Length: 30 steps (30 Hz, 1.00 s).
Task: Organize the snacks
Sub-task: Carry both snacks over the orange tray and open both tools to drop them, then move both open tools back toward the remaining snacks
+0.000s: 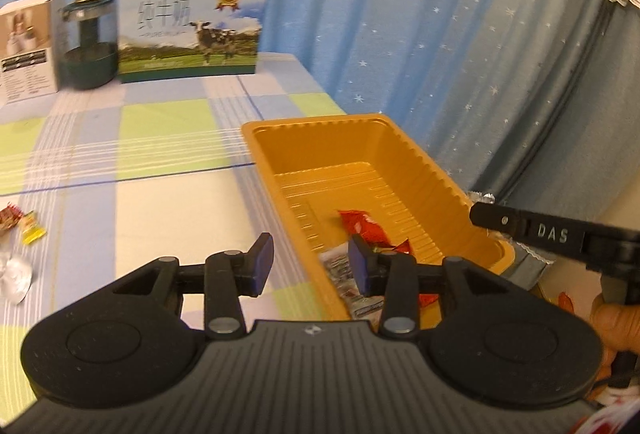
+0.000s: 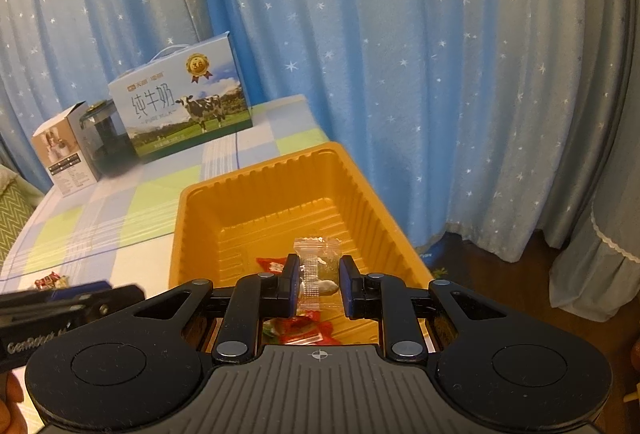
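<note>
The clear-wrapped candy (image 2: 316,274) hung pinched in the right gripper (image 2: 319,284) above the orange tray (image 2: 280,169), red snack packets (image 1: 366,228) already inside. The left gripper (image 1: 312,266) sat partly open over the tray's near edge, holding nothing.

— Where is the orange ribbed plastic tray (image 1: 416,153) sitting?

— At the right edge of the checked-cloth table (image 1: 168,161), with the red-wrapped snacks (image 1: 366,226) lying inside it.

— And behind it?

— The blue cardboard milk carton (image 1: 192,25) is standing at the far end, the dark green round lamp (image 1: 88,45) left of it, the small white box (image 1: 30,45) further left.
</note>
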Motion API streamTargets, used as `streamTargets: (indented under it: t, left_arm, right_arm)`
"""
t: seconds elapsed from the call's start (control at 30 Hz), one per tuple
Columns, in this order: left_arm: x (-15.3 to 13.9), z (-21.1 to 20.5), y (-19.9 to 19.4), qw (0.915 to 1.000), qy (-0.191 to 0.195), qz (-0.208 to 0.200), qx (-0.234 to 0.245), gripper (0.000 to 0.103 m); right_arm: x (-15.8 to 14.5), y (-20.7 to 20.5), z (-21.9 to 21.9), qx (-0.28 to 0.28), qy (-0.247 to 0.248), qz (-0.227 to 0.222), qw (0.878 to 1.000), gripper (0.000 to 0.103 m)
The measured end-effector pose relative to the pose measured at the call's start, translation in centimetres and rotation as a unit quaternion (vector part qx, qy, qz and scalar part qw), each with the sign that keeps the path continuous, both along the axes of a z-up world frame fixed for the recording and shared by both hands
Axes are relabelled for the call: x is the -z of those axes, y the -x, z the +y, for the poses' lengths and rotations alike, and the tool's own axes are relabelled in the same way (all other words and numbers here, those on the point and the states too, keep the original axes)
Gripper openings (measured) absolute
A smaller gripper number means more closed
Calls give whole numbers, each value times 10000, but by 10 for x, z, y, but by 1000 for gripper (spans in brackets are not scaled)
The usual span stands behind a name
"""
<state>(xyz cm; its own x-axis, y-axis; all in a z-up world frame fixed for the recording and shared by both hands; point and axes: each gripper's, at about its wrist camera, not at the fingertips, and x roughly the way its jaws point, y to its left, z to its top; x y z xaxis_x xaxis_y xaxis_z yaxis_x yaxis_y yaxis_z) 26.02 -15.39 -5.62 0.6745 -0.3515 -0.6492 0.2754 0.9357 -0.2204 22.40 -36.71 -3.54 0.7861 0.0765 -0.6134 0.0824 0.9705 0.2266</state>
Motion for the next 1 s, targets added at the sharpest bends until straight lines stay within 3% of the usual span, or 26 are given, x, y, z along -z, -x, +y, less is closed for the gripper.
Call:
streamTargets:
  t: [0.3, 0.37, 0.43, 0.67, 1.0]
  left_arm:
    - [-2, 24, 18, 9998, 51, 14, -169, 46]
    - [-3, 28, 22, 9998, 22, -11, -200, 47]
    - [-4, 32, 28, 9998, 5, -18, -211, 48]
    - [-11, 47, 51, 9995, -9, -14, -310, 54]
    - [-28, 74, 90, 9989, -73, -88, -455, 63]
  right_arm:
    - [-3, -6, -7, 112, -701, -106, 9974, 23]
    - [-6, -3, -9, 199, -685, -153, 9973, 42]
    - [-9, 3, -13, 297, -737, -182, 9967, 48]
    - [-16, 37, -7, 384, -836, -121, 9957, 48]
    - [-19, 85, 43, 9, -571, 9, 9984, 50]
